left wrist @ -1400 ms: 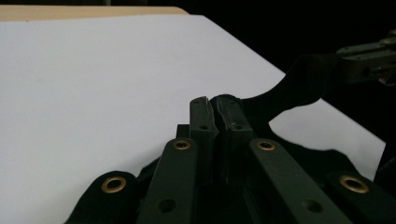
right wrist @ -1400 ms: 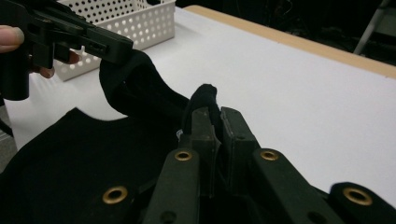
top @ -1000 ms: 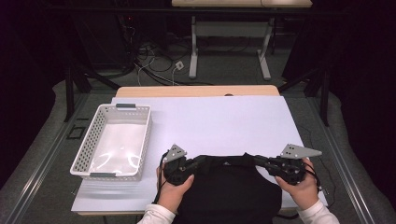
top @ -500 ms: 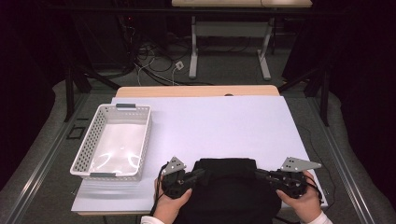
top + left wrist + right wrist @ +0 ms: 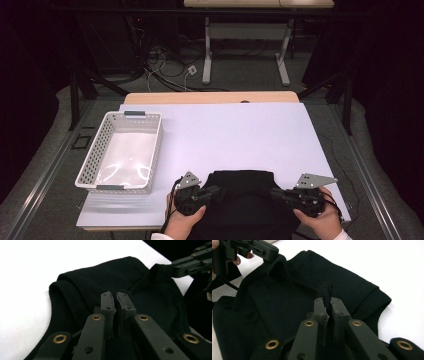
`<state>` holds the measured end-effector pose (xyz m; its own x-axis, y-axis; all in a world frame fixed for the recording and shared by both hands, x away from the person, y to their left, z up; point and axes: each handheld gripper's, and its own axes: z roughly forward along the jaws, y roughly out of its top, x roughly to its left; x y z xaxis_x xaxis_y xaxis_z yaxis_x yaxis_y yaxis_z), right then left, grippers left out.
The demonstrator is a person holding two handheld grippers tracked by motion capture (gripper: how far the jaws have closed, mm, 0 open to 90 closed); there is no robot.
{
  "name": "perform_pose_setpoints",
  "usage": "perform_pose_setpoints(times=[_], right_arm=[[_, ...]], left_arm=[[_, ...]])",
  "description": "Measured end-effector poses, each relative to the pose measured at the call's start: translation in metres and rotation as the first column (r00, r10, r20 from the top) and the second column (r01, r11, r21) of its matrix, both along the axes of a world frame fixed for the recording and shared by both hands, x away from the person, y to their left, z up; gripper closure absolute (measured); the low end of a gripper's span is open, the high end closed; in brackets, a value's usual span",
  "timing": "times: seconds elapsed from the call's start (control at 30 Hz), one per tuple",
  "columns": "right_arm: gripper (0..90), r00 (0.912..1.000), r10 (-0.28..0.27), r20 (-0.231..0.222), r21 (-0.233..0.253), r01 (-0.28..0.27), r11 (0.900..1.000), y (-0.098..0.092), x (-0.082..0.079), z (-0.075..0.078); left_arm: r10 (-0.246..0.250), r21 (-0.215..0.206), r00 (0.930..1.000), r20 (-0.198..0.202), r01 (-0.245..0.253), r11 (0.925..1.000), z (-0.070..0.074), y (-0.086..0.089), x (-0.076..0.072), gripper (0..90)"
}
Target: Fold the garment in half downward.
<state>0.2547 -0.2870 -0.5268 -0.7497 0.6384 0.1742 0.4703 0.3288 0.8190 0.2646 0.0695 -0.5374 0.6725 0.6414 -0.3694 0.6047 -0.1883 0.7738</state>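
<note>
Both grippers have drawn back toward the desk's (image 5: 215,125) near edge, dragging the black shirt (image 5: 242,200) so it overhangs that edge. Open desk stretches beyond it to the far edge. One white basket (image 5: 120,150) sits by the left edge. Left gripper (image 5: 216,190) and right gripper (image 5: 274,192) point inward, each clamped on a fold of the one shirt.
</note>
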Motion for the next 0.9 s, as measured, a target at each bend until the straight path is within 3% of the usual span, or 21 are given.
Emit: perform_pose_setpoints(times=[0.23, 0.43, 0.73, 0.9], right_arm=[[83.6, 1.0000, -0.004, 0.007, 0.014, 0.004, 1.000, -0.002, -0.010, 0.004], [81.7, 0.9997, -0.012, 0.019, 0.037, 0.011, 0.999, -0.006, -0.018, 0.007], [67.2, 0.9991, -0.037, 0.019, 0.062, 0.036, 0.997, -0.007, -0.014, 0.003], [64.4, 0.9986, -0.046, 0.027, 0.041, 0.045, 0.998, -0.007, -0.012, 0.000]], left_arm=[[0.001, -0.034, 1.0000, 0.000, -0.001, 0.9994, 0.007, 0.006, -0.010, 84.7], [-0.005, -0.026, 0.9999, 0.011, 0.005, 0.9997, 0.008, 0.008, -0.014, 83.4], [-0.004, -0.031, 0.9999, 0.011, 0.005, 0.9995, 0.005, 0.007, -0.010, 68.4], [0.018, -0.023, 0.9997, 0.015, -0.018, 0.9996, 0.003, 0.009, -0.007, 62.0]])
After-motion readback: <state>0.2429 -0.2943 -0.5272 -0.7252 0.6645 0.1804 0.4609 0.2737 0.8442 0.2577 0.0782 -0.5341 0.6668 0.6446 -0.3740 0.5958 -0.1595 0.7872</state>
